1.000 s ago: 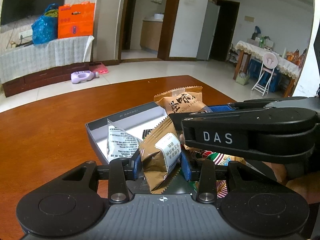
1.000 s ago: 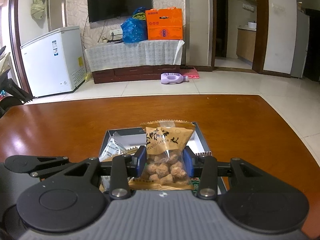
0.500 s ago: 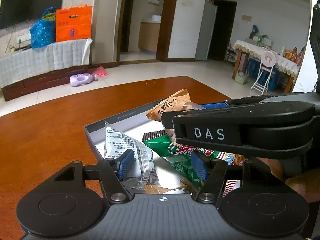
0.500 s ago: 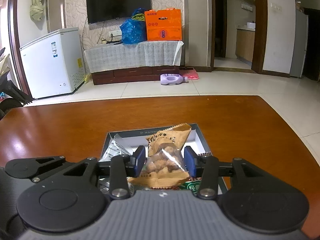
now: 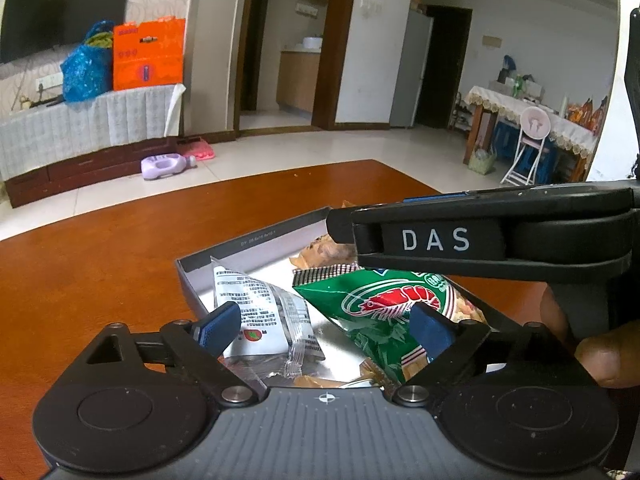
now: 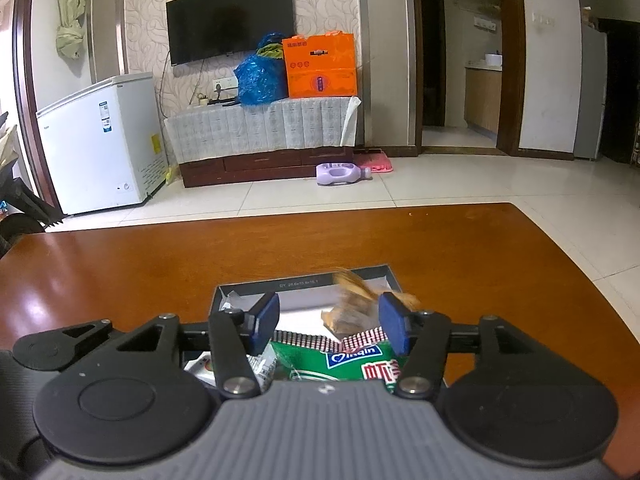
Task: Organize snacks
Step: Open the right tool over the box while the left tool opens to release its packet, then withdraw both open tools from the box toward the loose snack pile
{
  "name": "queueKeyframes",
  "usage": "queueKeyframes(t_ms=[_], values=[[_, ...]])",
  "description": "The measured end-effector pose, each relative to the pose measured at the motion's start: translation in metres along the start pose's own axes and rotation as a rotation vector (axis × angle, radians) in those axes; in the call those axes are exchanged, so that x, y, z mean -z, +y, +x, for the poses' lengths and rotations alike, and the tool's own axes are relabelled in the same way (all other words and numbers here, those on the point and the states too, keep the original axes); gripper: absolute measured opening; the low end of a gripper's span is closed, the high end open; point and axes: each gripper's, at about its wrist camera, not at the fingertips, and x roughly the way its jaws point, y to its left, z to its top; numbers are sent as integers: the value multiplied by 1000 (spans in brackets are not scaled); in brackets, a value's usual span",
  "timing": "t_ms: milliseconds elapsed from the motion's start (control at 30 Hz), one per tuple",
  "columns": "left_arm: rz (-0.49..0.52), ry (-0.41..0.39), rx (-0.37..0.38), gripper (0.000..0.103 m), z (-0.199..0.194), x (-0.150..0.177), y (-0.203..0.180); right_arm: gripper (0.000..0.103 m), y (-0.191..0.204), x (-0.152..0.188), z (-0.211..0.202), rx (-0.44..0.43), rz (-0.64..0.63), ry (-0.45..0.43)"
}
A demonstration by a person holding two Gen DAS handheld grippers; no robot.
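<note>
The left gripper [image 5: 324, 326] hangs over the near end of a shallow grey box [image 5: 256, 236] on the reddish wooden worktop [image 5: 100, 264]. Its 2 blue fingers [image 5: 218, 326] have just been opening and now stand wide apart, pressing on nothing. Between and below them lie a silver-white snack packet [image 5: 260, 312] on the left and a green prawn-cracker bag [image 5: 384, 304] on the right, both inside the box.

The right gripper [image 6: 330, 322] reaches over the same box [image 6: 300, 280] from the near side, and its fingers [image 6: 394, 328] have also just been opening. They are parted and hold nothing. A brown snack pouch [image 6: 352, 304], blurred, sits in the far right part of the box, just beside the right finger; whether it touches that finger cannot be told. The green bag [image 6: 340, 358] lies near, under the fingers.

From the left wrist view the right gripper's black body crosses the right side above the box, with a thumb [image 5: 608, 360] at the edge.
</note>
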Motion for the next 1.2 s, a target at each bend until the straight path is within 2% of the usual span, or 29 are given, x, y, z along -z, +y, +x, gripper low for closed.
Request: queueKeyframes(t_ms=[333, 467, 567, 967, 1200], values=[[-7, -9, 0, 92, -4, -3, 4, 59, -1, 1, 0, 3, 11, -3], [-15, -19, -7, 93, -10, -4, 10, 65, 0, 0, 0, 1, 10, -10], [-17, -23, -17, 93, -15, -5, 15, 65, 3, 0, -2, -6, 6, -15], [-16, -32, -43, 93, -33, -4, 29, 66, 20, -4, -2, -34, -30, -11], [-5, -31, -74, 94, -51, 0, 38, 70, 36, -5, -6, -56, -71, -14]])
